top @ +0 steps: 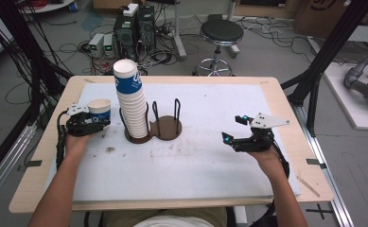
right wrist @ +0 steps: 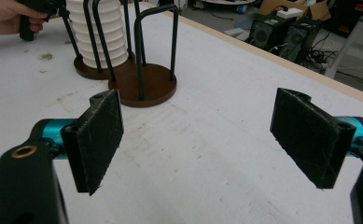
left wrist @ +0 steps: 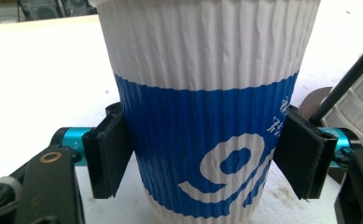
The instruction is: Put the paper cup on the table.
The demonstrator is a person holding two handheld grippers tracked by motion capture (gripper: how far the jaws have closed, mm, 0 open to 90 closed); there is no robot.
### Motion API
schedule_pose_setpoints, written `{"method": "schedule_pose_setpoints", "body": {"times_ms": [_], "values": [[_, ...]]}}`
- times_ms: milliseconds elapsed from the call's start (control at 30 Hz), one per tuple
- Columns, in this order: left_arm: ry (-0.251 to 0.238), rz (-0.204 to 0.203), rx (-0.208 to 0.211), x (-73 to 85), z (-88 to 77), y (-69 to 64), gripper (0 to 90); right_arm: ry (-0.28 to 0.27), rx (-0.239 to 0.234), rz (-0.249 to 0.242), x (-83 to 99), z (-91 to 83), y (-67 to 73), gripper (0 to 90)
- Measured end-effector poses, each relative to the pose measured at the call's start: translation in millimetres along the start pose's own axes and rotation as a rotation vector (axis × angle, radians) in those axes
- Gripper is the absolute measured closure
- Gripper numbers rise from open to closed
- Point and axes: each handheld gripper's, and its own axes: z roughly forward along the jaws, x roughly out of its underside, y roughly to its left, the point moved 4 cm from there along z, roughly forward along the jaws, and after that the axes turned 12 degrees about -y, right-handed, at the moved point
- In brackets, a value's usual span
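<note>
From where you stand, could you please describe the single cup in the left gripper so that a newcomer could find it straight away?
Start at the brown two-ring cup holder in the middle of the white mat, with its tall cup stack. Look left of that stack to the left gripper. Between its pads stands the single cup, ribbed white paper with a blue band, alone rather than nested.
</note>
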Motion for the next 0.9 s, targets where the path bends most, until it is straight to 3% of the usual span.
{"method": "schedule_pose_setpoints", "body": {"times_ms": [133, 333, 633, 900], "values": [[0.041, 0.041, -0.012, -0.6, -4.3, -4.0, 26.1, 0.0, 0.002, 0.002, 0.2, -0.7, 0.2, 17.6], [0.055, 0.062, -0.031, 4.1, -11.5, -7.4, 26.0, -0.003, 0.005, 0.004, 0.0, -1.5, -0.5, 17.6], [0.061, 0.05, -0.023, 7.9, -15.1, -7.4, 24.6, -0.006, 0.004, -0.006, -0.2, -2.3, -0.9, 17.6], [0.116, 0.042, -0.033, 10.5, -19.8, -6.5, 21.6, -0.002, 0.001, 0.0, 0.4, -2.0, -0.6, 17.6]]}}
